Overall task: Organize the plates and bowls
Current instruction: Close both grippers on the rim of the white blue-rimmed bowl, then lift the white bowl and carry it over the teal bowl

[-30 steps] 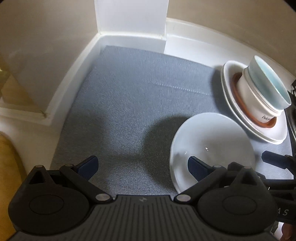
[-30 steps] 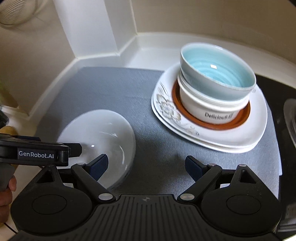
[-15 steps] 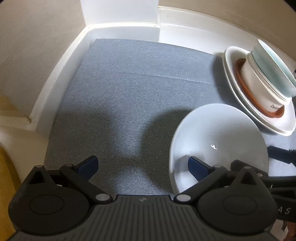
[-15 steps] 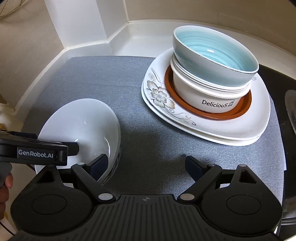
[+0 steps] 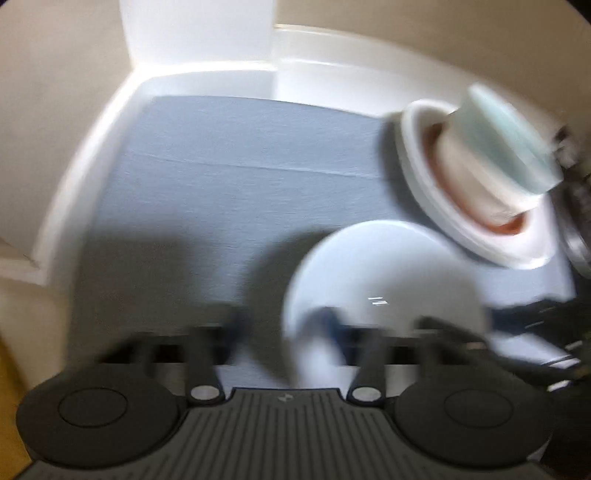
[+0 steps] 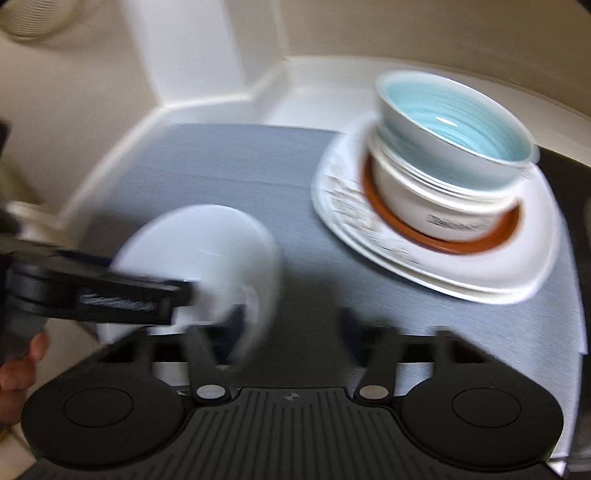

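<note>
A plain white bowl (image 5: 384, 280) is tilted over the grey mat (image 5: 236, 177); both views are motion-blurred. My left gripper (image 5: 284, 325) has closed on the bowl's near rim, one finger inside and one outside. In the right wrist view the white bowl (image 6: 207, 243) sits at the left with the left gripper's body across it. My right gripper (image 6: 291, 325) has partly closed, its left finger (image 6: 236, 317) at the bowl's rim and nothing between the fingers. A stack of a blue-glazed bowl (image 6: 450, 136), a white bowl, a brown saucer and white plates (image 6: 517, 266) stands at the right.
White raised counter edges and a white pillar (image 5: 199, 33) border the mat at the back and left. A dark stove surface (image 6: 569, 170) lies right of the plate stack. The person's hand (image 6: 18, 358) shows at the left edge.
Both grippers' fingers have moved inward. The left gripper closed on the white bowl's rim and the bowl has tilted and shifted. Both cameras are moving fast, blurring the views.
</note>
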### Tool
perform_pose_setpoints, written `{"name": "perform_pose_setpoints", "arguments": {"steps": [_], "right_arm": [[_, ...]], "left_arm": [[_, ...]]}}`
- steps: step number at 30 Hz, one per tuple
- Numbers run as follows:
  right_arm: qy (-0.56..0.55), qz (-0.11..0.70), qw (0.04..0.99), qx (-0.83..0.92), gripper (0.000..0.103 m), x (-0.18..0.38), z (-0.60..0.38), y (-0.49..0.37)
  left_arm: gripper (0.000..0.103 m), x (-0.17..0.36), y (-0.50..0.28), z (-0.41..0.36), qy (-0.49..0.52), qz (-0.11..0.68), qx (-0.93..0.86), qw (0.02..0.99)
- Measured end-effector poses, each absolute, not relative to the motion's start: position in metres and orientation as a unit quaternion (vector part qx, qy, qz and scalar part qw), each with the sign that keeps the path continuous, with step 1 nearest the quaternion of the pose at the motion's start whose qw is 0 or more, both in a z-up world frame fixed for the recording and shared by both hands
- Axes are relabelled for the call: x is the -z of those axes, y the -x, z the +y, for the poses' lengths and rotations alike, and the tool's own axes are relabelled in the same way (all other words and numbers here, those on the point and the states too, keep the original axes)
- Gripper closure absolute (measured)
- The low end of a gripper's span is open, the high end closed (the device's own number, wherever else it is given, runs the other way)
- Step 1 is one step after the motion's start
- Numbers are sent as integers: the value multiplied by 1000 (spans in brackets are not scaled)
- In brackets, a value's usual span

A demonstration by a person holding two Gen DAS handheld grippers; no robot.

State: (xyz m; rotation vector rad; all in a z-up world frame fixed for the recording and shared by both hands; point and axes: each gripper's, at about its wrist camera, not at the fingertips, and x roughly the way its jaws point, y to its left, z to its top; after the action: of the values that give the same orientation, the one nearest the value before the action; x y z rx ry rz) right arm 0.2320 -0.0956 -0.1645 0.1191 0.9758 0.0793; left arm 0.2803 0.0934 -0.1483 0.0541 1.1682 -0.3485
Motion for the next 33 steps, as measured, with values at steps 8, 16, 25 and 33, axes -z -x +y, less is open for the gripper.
{"name": "perform_pose_setpoints", "arguments": {"steps": [8,16,25,33], "right_arm": [[-59,473,879,-28,90,161,-90,-240],[-80,468,880,-29,92,149,-97,-229],[-81,428,900,-25,92,119,-105,-206],[-78,394,916,-19,92,88,-114,-190]], "left_arm": [[91,144,-275,92,-27,542,175,821],[92,134,-269,88,-26,531,188,826],[93,98,-256,80,-29,492,207,845],[94,64,-244,72,-28,457,221,861]]}}
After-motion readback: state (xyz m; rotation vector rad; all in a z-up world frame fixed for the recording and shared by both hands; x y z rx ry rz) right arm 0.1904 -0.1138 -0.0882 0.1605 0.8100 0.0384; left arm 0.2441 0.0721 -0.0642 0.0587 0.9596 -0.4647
